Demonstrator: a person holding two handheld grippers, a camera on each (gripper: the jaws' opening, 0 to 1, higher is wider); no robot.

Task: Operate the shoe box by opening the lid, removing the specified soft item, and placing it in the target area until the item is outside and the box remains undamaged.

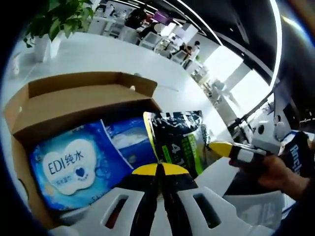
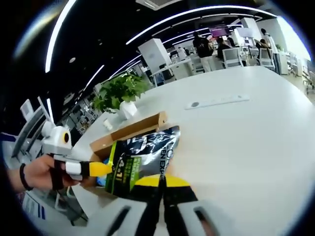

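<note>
In the left gripper view, the shoe box (image 1: 74, 105) is seen open on the white worktop (image 1: 123, 59), its lid folded back toward 11 o'clock. A blue wet-wipe pack (image 1: 74, 169) lies inside at 8 o'clock, and the dark soft pouch (image 1: 179, 140) stands just beside it at 3 o'clock, over the box's edge. The left gripper (image 1: 160, 169) is closed, its jaws meeting at the pouch's lower edge, apparently pinching it. In the right gripper view, the right gripper (image 2: 161, 181) is likewise closed at the pouch's bottom edge. The pouch is judged light, pliable and slippery, its glossy film likely to crumple, so a sealed edge is the better hold than the bulging middle. The cardboard walls are judged easily creased.
</note>
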